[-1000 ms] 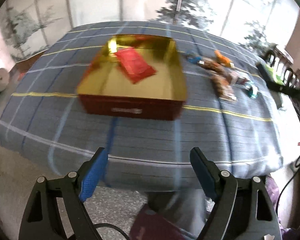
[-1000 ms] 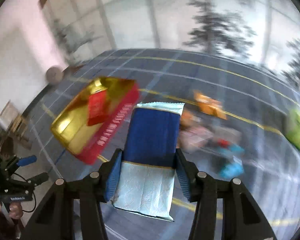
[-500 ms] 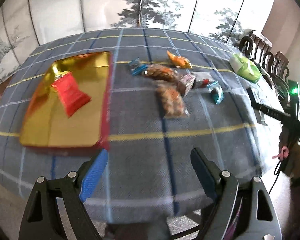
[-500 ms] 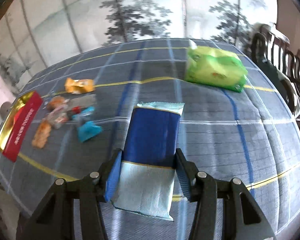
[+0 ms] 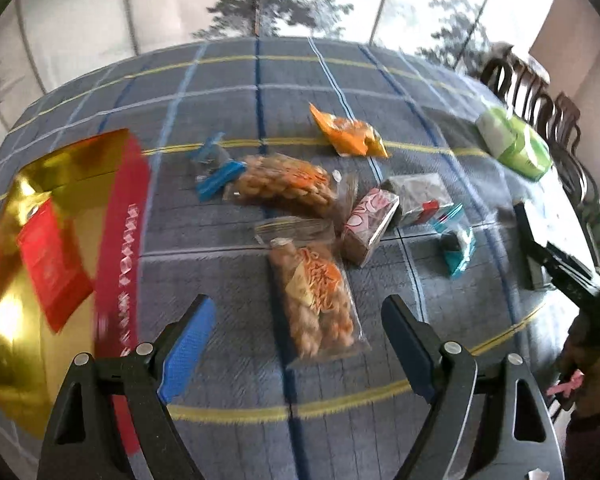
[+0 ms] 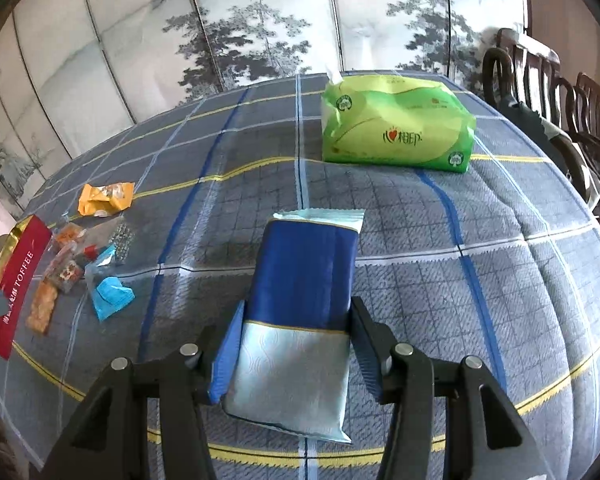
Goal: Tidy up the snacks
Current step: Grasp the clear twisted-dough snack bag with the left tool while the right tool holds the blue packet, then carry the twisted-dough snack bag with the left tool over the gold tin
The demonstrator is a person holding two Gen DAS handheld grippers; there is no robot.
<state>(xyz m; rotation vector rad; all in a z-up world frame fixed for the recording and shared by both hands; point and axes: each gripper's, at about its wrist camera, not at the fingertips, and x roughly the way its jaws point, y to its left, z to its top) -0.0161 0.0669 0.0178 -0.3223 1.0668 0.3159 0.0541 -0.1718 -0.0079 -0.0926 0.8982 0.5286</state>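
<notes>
1. Our left gripper (image 5: 296,316) was spread wide with nothing between its blue pads, hanging over the plaid tablecloth (image 5: 236,248).
2. Directly ahead of it, at twelve o'clock, lay a clear bag of orange crackers (image 5: 318,300), lengthwise between the two fingers but beyond them.
3. At nine o'clock stood the red toffee tin (image 5: 120,256) with its gold interior, and a red packet (image 5: 52,256) lay inside it.
4. Past the cracker bag, toward twelve, a second nut bag (image 5: 284,186), an orange packet (image 5: 350,136) and a pink-patterned packet (image 5: 370,220) lay close together; a small blue packet (image 5: 456,248) sat at two o'clock.
5. Our right gripper (image 6: 296,324) was closed on a blue-and-pale snack packet (image 6: 300,304), which stuck out forward, raised above the cloth.
6. In the right wrist view a green tissue pack (image 6: 396,120) lay at one o'clock, well apart from the snack cluster (image 6: 84,248) at nine.
</notes>
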